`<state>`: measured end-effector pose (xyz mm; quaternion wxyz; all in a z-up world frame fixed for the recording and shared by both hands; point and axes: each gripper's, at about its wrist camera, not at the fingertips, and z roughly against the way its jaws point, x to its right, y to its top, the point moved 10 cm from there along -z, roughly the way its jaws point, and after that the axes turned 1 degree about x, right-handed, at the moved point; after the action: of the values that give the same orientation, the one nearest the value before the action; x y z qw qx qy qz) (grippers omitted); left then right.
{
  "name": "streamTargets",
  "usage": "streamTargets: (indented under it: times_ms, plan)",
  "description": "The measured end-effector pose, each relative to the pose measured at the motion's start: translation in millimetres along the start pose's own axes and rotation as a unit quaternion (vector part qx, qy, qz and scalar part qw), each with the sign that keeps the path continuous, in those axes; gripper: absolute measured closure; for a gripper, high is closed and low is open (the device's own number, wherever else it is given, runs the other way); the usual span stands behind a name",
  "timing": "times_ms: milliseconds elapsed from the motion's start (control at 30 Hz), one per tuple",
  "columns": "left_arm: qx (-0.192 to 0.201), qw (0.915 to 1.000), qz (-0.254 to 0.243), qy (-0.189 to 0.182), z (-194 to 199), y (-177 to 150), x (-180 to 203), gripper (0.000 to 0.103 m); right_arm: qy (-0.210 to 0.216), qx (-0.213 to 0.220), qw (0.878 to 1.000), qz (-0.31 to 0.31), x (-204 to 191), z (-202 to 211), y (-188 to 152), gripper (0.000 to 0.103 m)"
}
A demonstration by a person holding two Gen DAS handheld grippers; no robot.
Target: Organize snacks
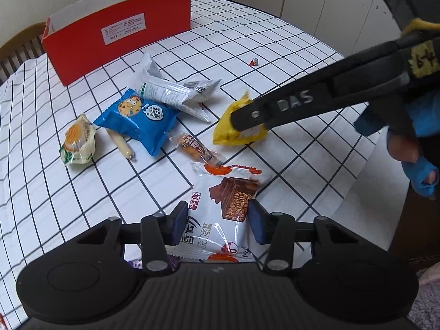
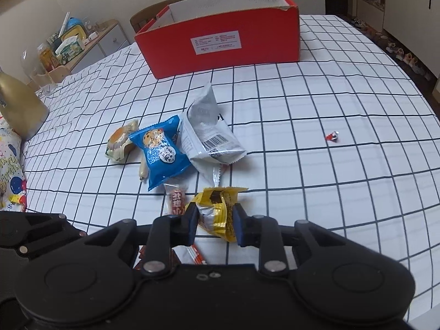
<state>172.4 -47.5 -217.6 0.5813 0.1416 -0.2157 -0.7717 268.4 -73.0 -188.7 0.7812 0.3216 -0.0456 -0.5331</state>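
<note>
Snacks lie scattered on the checked table (image 2: 302, 165), the red box (image 2: 220, 46) waiting open beyond them. I have the right gripper (image 2: 216, 227) clamped on the yellow packet (image 2: 217, 209), and the left gripper (image 1: 213, 225) pinching the white wafer packet (image 1: 220, 209), both ready to carry boxward.

Behind the table, a wooden chair (image 2: 148, 13). At far left, a low wooden cabinet (image 2: 110, 38) crowded with jars and containers, a gold bottle (image 2: 19, 107) closer in, a balloon-printed birthday bag (image 2: 9, 170) beside it. White cupboards (image 1: 316, 2) along the wall.
</note>
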Motion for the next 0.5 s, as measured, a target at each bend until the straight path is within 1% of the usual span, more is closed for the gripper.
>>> streamTargets:
  times_ms: [167,400,500]
  plan:
    - [0.003,0.9997,0.024,-0.009,11,-1,-1,0.057,-0.008,0.011,1.000,0.000,5,16,-1,0.078]
    - [0.017,0.9978,0.062,-0.016,37,5,-6,0.057,-0.005,0.028,1.000,0.001,3,44,1,0.078]
    - [0.029,0.9965,0.079,-0.009,48,11,-12,0.057,-0.003,0.034,0.999,0.001,2,54,4,0.078]
